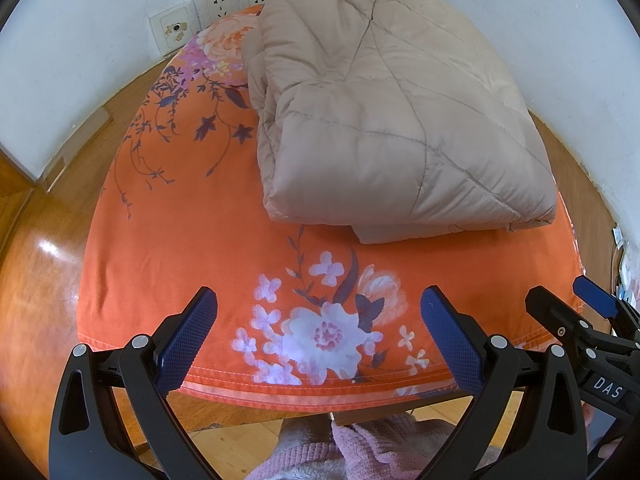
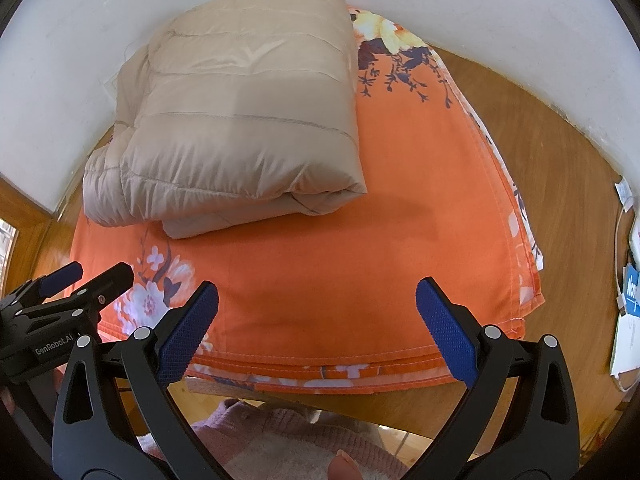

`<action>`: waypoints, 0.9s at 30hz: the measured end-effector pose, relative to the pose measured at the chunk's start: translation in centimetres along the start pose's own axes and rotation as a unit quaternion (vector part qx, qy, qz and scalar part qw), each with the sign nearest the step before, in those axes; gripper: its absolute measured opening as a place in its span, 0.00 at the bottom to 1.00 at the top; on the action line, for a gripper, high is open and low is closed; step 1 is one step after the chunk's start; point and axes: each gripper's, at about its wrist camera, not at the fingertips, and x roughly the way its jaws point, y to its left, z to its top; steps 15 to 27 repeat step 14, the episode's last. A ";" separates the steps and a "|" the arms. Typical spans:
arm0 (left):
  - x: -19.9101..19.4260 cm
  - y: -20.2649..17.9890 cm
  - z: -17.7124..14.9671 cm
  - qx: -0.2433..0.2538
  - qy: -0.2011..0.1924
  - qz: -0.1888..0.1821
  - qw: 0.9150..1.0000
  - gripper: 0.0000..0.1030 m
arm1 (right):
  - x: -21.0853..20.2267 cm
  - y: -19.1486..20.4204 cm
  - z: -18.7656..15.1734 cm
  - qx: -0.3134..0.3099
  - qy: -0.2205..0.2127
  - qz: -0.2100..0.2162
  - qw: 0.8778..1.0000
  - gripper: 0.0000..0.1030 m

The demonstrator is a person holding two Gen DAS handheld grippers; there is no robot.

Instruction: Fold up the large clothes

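Note:
A beige quilted down garment [image 1: 384, 108] lies folded into a thick bundle at the back of an orange floral cloth [image 1: 192, 232] that covers the table. It also shows in the right wrist view [image 2: 240, 120] on the same cloth [image 2: 384, 248]. My left gripper [image 1: 318, 336] is open and empty, above the cloth's front edge, well short of the bundle. My right gripper [image 2: 316, 332] is open and empty, also over the front edge. Each gripper shows at the edge of the other's view, the right one [image 1: 568, 308] and the left one [image 2: 88, 280].
A white wall with sockets [image 1: 216, 4] stands right behind the table. Wooden tabletop [image 2: 560, 168] shows around the cloth. Papers and a cable [image 2: 628, 280] lie at the right edge. A pink fleece sleeve [image 1: 360, 444] hangs below the front edge.

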 end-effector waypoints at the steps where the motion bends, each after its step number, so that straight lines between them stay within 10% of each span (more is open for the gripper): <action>1: 0.0 0.0 0.0 0.000 0.000 0.000 1.000 0.95 | 0.0 0.0 0.0 0.000 0.000 0.000 1.000 0.95; 27: 0.0 -0.4 0.2 0.005 0.006 -0.002 1.000 0.95 | 0.4 -0.2 0.1 -0.007 0.013 -0.004 1.000 0.95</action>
